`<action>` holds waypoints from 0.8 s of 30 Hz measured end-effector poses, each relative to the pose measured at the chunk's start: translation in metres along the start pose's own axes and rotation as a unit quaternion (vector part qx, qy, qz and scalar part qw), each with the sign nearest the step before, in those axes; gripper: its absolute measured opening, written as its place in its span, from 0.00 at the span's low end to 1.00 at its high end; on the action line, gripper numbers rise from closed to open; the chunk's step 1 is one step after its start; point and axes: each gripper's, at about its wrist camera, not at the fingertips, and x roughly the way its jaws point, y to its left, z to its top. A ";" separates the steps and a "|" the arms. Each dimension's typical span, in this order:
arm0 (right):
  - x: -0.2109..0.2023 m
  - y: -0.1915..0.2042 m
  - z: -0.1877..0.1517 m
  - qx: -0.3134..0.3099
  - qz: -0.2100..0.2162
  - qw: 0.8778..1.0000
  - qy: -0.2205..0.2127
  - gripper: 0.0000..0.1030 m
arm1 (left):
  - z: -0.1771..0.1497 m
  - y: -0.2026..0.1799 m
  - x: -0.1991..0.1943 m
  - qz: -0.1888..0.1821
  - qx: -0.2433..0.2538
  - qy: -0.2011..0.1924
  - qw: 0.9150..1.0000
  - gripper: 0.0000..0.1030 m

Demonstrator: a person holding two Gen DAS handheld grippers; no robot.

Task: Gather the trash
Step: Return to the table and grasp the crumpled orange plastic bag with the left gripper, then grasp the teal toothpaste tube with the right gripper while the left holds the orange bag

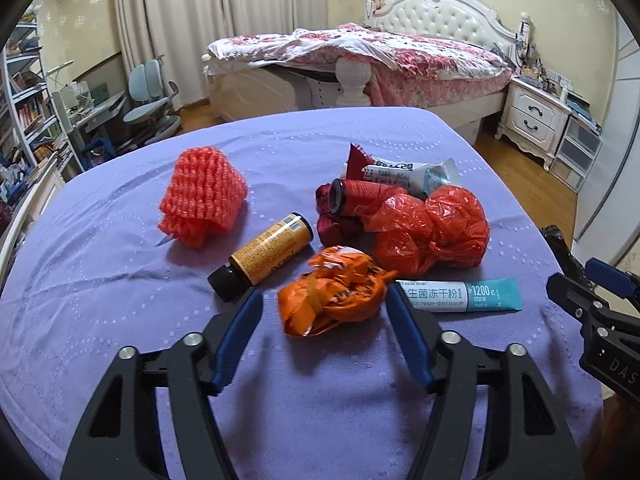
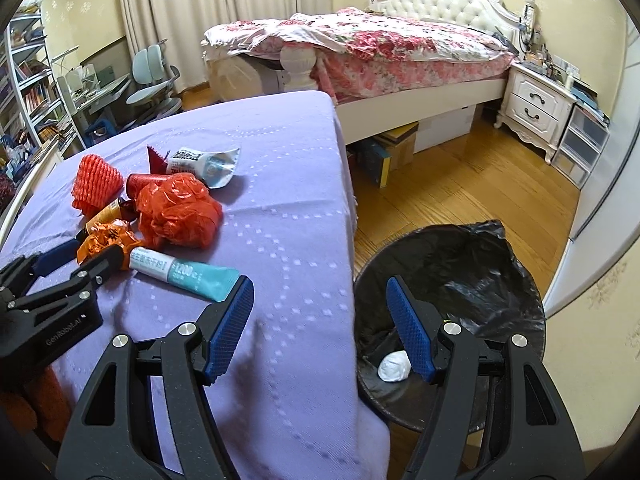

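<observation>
A crumpled orange wrapper (image 1: 332,296) lies on the purple tablecloth (image 1: 120,280), between the blue fingers of my left gripper (image 1: 324,296). The jaws stand open around it, with a small gap at the left pad. Around it lie an amber bottle (image 1: 264,258), a red foam net (image 1: 202,196), a crumpled red bag (image 1: 432,228), a dark red roll (image 1: 352,196), a white packet (image 1: 412,176) and a teal sachet (image 1: 460,294). My right gripper (image 2: 320,300) hangs open and empty over the table's right edge, partly above the black-lined bin (image 2: 460,280).
A white crumpled ball (image 2: 394,366) lies in the bin, which stands on the wooden floor (image 2: 460,184) against the table's right side. A bed (image 2: 400,52) and a nightstand (image 2: 536,108) stand behind. Shelves (image 1: 28,112) and a chair (image 1: 152,96) are far left.
</observation>
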 end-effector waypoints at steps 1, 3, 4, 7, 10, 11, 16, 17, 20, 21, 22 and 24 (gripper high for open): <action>0.001 0.002 0.001 -0.001 0.001 1.000 0.000 0.65 | 0.000 0.000 0.001 -0.004 0.002 0.003 1.000 0.55; 0.003 0.006 0.004 -0.004 0.001 1.000 0.001 0.65 | -0.002 0.001 -0.001 -0.009 0.005 0.001 1.000 0.53; 0.004 0.007 0.005 -0.005 0.002 1.000 0.001 0.65 | -0.003 0.001 -0.001 -0.011 0.006 0.001 1.000 0.52; 0.006 0.010 0.007 -0.009 0.002 1.000 0.001 0.65 | -0.007 0.003 -0.005 -0.015 0.009 0.000 1.000 0.51; 0.009 0.013 0.010 -0.010 0.001 1.000 0.000 0.65 | -0.009 0.007 -0.009 -0.014 0.006 -0.001 1.000 0.51; 0.010 0.013 0.013 -0.009 0.000 1.000 0.000 0.65 | -0.011 0.009 -0.010 -0.014 0.004 -0.001 1.000 0.51; 0.021 0.015 0.023 -0.013 -0.008 1.000 0.008 0.66 | -0.019 0.024 -0.018 -0.008 -0.012 0.003 1.000 0.51; 0.025 0.017 0.024 -0.018 -0.016 1.000 0.015 0.66 | -0.021 0.028 -0.020 -0.005 -0.015 0.003 1.000 0.51; 0.028 0.019 0.022 -0.019 -0.012 0.999 0.032 0.66 | -0.026 0.039 -0.023 0.004 -0.024 0.004 1.000 0.51; 0.027 0.020 0.019 -0.021 -0.010 0.999 0.035 0.66 | -0.028 0.044 -0.025 0.007 -0.028 0.004 1.000 0.51; 0.027 0.022 0.017 -0.023 -0.010 0.999 0.038 0.66 | -0.029 0.046 -0.025 0.009 -0.031 0.004 0.999 0.51; 0.023 0.027 0.008 -0.032 -0.011 0.999 0.040 0.71 | -0.032 0.052 -0.026 0.012 -0.038 0.005 0.999 0.51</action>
